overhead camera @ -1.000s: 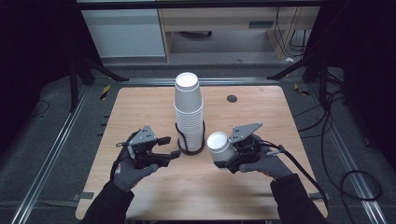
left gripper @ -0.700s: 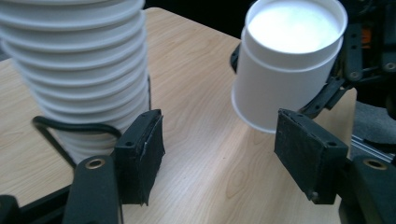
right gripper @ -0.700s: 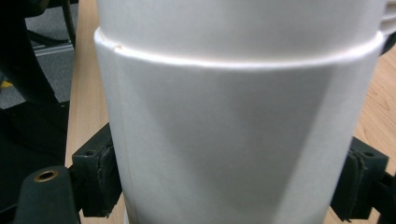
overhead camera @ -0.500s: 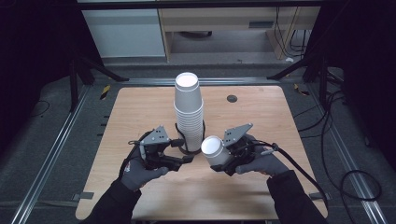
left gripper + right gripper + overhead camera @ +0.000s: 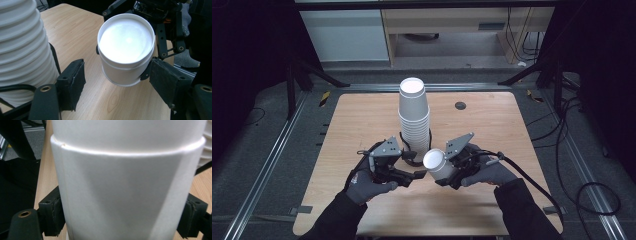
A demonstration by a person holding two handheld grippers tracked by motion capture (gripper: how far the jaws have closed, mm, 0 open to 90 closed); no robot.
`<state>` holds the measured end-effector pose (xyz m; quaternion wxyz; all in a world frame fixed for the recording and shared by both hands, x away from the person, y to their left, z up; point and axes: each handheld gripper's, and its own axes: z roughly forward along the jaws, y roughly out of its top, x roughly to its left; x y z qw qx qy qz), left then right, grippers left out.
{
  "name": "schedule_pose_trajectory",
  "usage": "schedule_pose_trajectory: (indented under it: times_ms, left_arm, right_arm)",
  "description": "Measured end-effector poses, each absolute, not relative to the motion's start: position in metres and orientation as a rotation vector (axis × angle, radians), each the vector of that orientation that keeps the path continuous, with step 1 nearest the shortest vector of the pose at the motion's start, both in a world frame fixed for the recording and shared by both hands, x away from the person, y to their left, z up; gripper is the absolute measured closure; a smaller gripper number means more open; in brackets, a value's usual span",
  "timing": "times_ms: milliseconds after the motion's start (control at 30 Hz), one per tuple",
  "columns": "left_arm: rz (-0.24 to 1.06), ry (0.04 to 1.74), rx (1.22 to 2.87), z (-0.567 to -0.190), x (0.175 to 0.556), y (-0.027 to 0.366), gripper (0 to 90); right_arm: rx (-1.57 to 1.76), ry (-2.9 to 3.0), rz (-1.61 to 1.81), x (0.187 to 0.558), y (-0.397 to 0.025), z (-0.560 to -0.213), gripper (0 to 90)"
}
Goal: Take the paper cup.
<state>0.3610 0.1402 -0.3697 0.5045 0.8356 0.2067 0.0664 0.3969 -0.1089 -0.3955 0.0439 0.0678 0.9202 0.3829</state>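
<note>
Surface (image 5: 362,120): light wood top, rounded corners, sits on grey floor.
Grommet (image 5: 460,105): small dark disc, set in surface, far right part, well apart from surface edge.
Floor rails: metal track L side (image 5: 267,170), another R side (image 5: 584,172), both running front to back beside surface.
Cabinet (image 5: 347,35): white/pale front, behind surface, far L-centre.
Shelf unit (image 5: 447,30): beige, open bay w/ dark recess, just R of cabinet.
Cables (image 5: 562,115): black, loose on floor R of surface, one loop near front R (image 5: 594,197).
Yellow-black marker (image 5: 325,96): on floor by far L corner.
Black stand legs (image 5: 294,75): angled, far L; similar far R (image 5: 542,70).
</note>
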Motion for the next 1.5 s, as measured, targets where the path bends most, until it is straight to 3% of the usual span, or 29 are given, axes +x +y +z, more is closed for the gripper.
schedule_pose_trajectory:
  times_ms: [1500]
  left_arm:
    - [0.084,0.484,2.041,-0.386,0.368,0.115,20.7]
  right_arm:
    - [0.109,2.862,1.147,0.394,-0.085,-0.401,15.6]
